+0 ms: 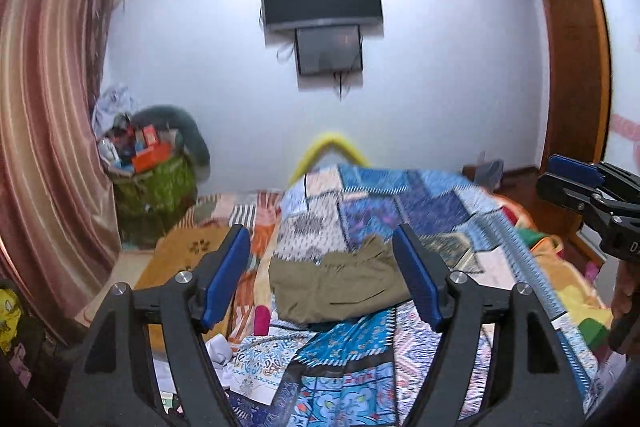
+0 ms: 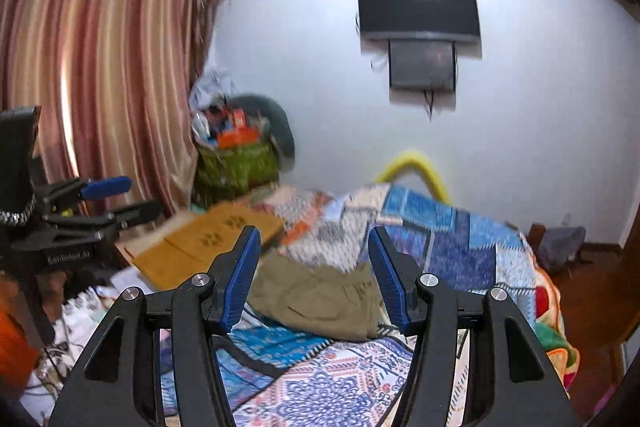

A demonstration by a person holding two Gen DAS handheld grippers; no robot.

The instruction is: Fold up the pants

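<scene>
The pants (image 1: 340, 287) lay folded in a compact olive bundle on the bed (image 1: 440, 195), about midway along the patchwork quilt, their long axis running across it from side to side. They sat ahead of and below both tools, touching neither. The left tool (image 1: 322, 279) hung with its jaws wide apart and nothing between them; the right tool (image 2: 314, 281) stood part open, also empty. Neither looked clearly nearer. I judged the fold done.
</scene>
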